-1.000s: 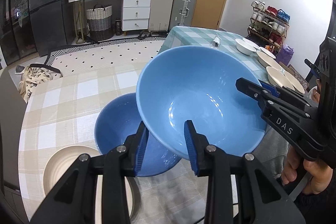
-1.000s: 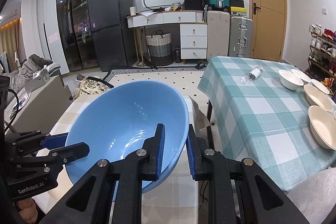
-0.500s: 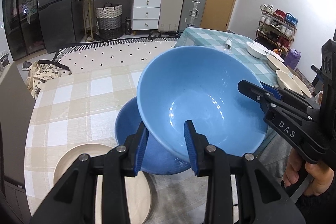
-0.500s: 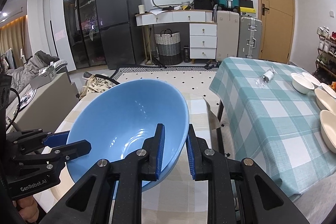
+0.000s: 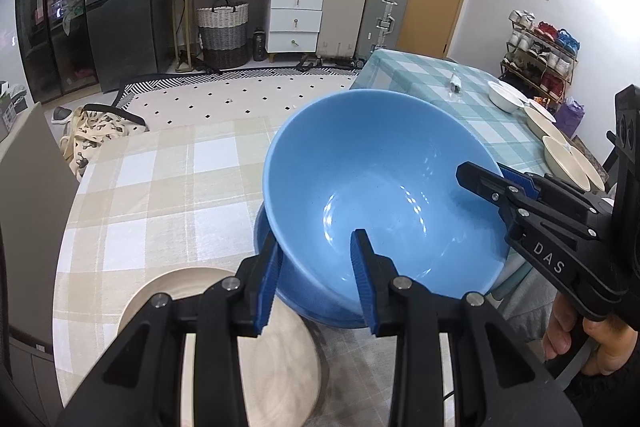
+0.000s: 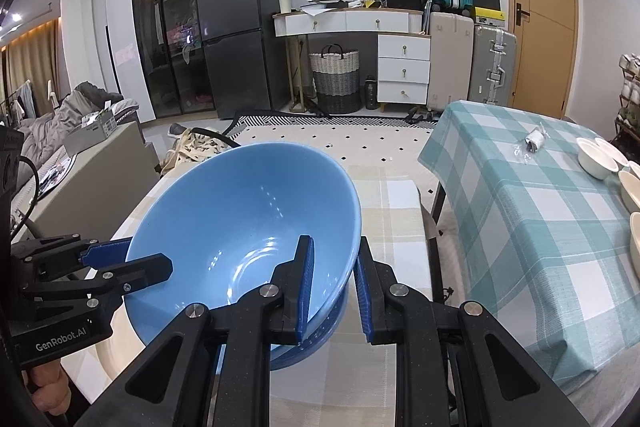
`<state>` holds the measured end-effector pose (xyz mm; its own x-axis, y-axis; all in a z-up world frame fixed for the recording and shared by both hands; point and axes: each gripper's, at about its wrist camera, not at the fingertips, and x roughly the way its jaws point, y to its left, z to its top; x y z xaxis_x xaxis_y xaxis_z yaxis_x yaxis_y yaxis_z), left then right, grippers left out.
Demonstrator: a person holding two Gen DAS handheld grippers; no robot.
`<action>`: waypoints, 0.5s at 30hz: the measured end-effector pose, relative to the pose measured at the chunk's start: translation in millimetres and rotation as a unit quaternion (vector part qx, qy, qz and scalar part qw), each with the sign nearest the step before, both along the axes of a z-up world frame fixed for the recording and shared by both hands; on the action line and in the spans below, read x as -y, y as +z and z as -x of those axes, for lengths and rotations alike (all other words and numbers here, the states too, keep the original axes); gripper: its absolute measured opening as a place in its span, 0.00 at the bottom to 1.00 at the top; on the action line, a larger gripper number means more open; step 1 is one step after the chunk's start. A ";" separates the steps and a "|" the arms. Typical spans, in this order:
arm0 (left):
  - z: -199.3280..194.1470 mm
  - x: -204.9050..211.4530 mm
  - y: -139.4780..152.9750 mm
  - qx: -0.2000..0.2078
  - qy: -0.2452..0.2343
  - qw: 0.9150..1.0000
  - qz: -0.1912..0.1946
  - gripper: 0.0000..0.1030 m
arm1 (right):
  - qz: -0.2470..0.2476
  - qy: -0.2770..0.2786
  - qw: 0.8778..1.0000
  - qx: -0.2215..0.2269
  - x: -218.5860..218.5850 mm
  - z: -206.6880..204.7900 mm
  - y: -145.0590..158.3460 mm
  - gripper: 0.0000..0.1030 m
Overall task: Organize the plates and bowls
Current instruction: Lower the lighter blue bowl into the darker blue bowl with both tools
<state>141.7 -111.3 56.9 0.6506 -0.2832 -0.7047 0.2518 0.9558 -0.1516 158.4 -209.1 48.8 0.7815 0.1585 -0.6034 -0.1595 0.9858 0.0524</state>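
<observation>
Both grippers hold one large blue bowl (image 5: 384,195) by its rim, tilted, above the beige checked table (image 5: 160,187); the left gripper (image 5: 316,279) comes in from the bowl's six o'clock in its own view, pitched steeply downward, its blue pads clamped on the near rim, one pad outside the wall and one inside; the right gripper (image 6: 334,283) points down less steeply and bites the rim at about four o'clock of the bowl as its camera sees it, fingers closed on the wall, one inside and one outside; in the left view the right gripper reaches in from three o'clock, with the person's right hand (image 5: 588,343) wrapped round its grip at the lower right edge; a second blue bowl (image 5: 308,303) sits on the table directly under the held one, only its near edge showing; whether the two touch I cannot tell; a cream plate (image 5: 224,343) lies just beside that lower bowl at its seven o'clock; several white bowls (image 6: 600,159) stand well apart on the green checked table (image 6: 540,227) at three o'clock.
</observation>
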 end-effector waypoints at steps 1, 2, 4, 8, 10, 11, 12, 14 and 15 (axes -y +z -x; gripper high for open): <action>-0.7 -1.7 -1.1 -0.001 0.001 1.000 0.000 0.32 | 0.002 0.002 1.000 -0.001 -2.2 -0.6 -1.2 0.19; -1.9 -3.3 -2.6 -0.002 0.003 1.000 0.000 0.32 | 0.003 0.003 1.000 -0.003 -3.7 -1.9 -2.4 0.19; -3.9 -6.3 -5.0 -0.004 0.006 1.000 0.001 0.32 | 0.005 0.006 1.000 -0.006 -7.3 -3.9 -4.9 0.19; -6.7 -11.0 -9.5 -0.007 0.012 1.000 -0.002 0.32 | 0.014 0.011 1.000 -0.013 -15.5 -7.7 -10.9 0.19; -8.1 -12.8 -11.1 -0.008 0.014 1.000 -0.003 0.32 | 0.015 0.012 1.000 -0.017 -17.7 -9.9 -14.0 0.19; -8.8 -13.3 -12.1 -0.009 0.016 1.000 -0.003 0.32 | 0.016 0.014 1.000 -0.019 -18.9 -11.0 -15.5 0.19; -9.3 -13.5 -13.0 -0.010 0.016 1.000 -0.005 0.32 | 0.017 0.014 1.000 -0.020 -19.9 -11.2 -16.8 0.19; -9.9 -14.0 -14.9 -0.011 0.017 1.000 -0.007 0.32 | 0.020 0.016 0.999 -0.023 -21.1 -12.0 -19.6 0.19; -10.3 -14.0 -15.9 -0.012 0.017 1.000 -0.008 0.32 | 0.020 0.015 0.999 -0.024 -21.6 -11.9 -20.5 0.19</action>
